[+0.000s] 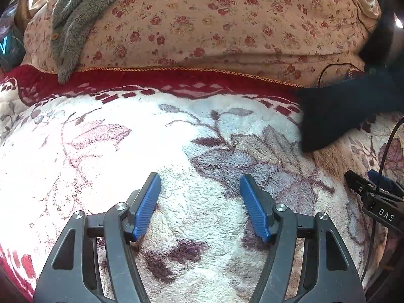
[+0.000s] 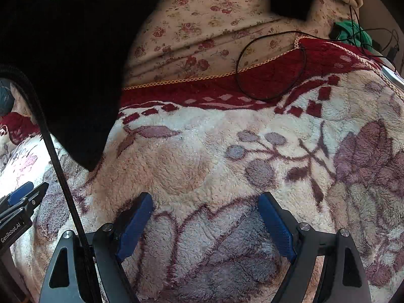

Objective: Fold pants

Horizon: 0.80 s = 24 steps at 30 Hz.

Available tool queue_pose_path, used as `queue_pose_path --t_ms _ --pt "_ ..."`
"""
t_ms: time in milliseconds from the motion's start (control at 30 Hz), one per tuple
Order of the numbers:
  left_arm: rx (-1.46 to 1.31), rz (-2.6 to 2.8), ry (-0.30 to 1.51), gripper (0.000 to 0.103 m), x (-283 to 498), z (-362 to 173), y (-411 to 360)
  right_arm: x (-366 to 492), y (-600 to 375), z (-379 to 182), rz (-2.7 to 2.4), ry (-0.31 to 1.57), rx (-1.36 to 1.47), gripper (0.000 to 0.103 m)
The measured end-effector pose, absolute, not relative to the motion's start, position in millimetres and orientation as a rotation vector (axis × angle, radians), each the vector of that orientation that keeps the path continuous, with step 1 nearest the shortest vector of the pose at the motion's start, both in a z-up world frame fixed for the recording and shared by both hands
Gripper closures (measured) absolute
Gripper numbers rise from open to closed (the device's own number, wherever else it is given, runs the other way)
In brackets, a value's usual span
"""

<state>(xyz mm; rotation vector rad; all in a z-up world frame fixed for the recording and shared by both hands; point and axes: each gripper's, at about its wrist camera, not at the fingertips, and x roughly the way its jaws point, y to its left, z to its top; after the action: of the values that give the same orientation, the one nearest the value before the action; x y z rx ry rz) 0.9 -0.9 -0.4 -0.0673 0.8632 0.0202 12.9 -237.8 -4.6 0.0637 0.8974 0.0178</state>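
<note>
The pants are black and fill the upper left of the right wrist view, reaching down to the fleece blanket. In the left wrist view the pants show as a dark mass at the right edge. My left gripper is open and empty, low over the white floral blanket, well left of the pants. My right gripper is open and empty over the blanket, to the right of the pants. The right gripper also shows at the left wrist view's right edge, and the left gripper at the right wrist view's left edge.
A floral quilt is bunched behind the blanket's red border. A grey fleece garment lies on the quilt at far left. A thin black cable loops over the border. A green item sits at far right.
</note>
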Motion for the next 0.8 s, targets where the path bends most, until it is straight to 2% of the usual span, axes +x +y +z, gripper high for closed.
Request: queue_pose_path --t_ms 800 --pt "-0.072 0.019 0.864 0.037 3.8 0.7 -3.4 13.9 -234.3 -5.3 0.017 0.897 0.063 0.018"
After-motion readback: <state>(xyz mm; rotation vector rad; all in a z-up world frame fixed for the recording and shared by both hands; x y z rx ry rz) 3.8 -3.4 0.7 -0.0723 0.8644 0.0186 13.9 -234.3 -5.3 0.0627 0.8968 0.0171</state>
